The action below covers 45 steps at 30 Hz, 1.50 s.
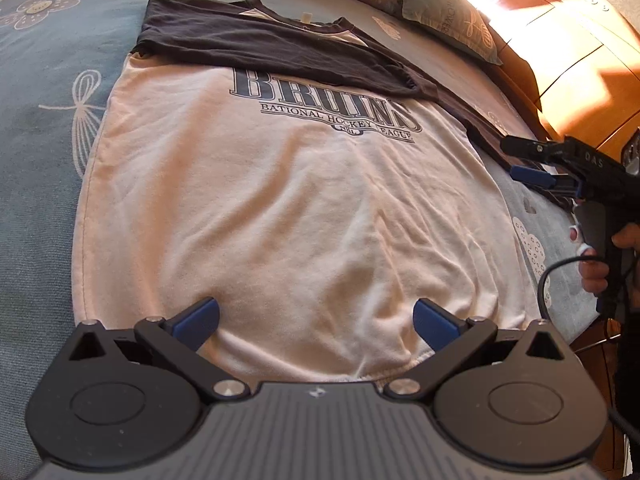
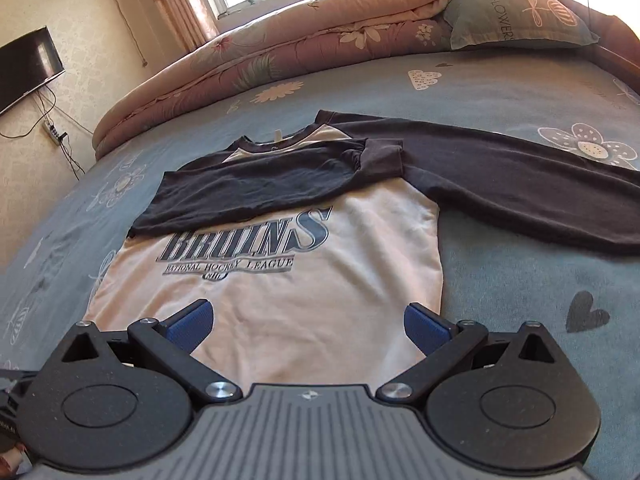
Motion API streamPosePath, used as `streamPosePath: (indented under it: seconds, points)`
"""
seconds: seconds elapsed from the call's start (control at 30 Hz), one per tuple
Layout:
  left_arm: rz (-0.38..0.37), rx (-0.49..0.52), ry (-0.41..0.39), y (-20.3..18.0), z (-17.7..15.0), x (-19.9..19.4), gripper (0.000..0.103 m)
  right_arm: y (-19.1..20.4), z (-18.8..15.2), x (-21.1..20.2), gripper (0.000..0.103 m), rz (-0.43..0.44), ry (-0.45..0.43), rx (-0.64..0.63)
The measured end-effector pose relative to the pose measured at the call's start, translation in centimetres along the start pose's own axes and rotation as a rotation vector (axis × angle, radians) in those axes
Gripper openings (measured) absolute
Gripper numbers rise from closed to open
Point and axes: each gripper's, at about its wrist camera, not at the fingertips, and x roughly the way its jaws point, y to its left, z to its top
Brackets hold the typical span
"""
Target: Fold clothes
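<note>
Shirt flat on the bed, print up. One dark sleeve lies folded across the chest; the other sleeve stretches out over the sheet. Left tongs hover wide open above the hem, right tongs wide open too, both empty. Looks mid-fold: the outstretched sleeve wants pinching near its cuff and carrying across.
</note>
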Motion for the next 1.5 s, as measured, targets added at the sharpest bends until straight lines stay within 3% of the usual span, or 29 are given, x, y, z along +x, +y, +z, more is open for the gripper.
streamPosePath:
  seconds: [0.17, 0.27, 0.43, 0.53, 0.73, 0.9, 1.1, 1.37, 1.5]
  points:
    - [-0.045, -0.041, -0.013, 1.1, 0.7, 0.2, 0.102, -2.3, 4.2, 5.7, 0.103, 0.06, 0.04, 0.12]
    - [-0.066, -0.057, -0.022, 1.5, 0.9, 0.3, 0.102, -3.5, 4.9, 8.8, 0.103, 0.048, 0.087, 0.145]
    - [-0.09, -0.068, -0.039, 1.9, 1.0, 0.3, 0.102, -4.5, 6.5, 10.9, 0.103, -0.096, 0.056, -0.01]
    - [-0.091, -0.058, -0.04, 1.9, 0.9, 0.3, 0.102, -4.4, 7.4, 10.6, 0.103, -0.101, 0.085, -0.005]
    - [-0.086, -0.045, -0.044, 1.8, 0.7, 0.2, 0.102, -2.0, 4.5, 6.0, 0.103, -0.011, 0.117, 0.041]
    - [-0.029, -0.027, -0.03, 1.0, 0.5, -0.2, 0.102, -2.1, -1.0, 3.4, 0.103, -0.009, 0.181, 0.089]
    - [0.01, -0.007, -0.026, 0.0, -0.4, -1.2, 0.102, -0.7, -5.5, -0.8, 0.103, 0.083, 0.187, 0.149]
    - [0.029, 0.029, -0.041, -1.4, -1.2, -3.0, 0.102, 2.1, -9.5, -4.0, 0.103, -0.047, 0.14, 0.105]
    - [0.031, 0.029, -0.05, -1.6, -1.4, -3.4, 0.102, 4.0, -9.3, -5.1, 0.103, -0.018, 0.079, 0.022]
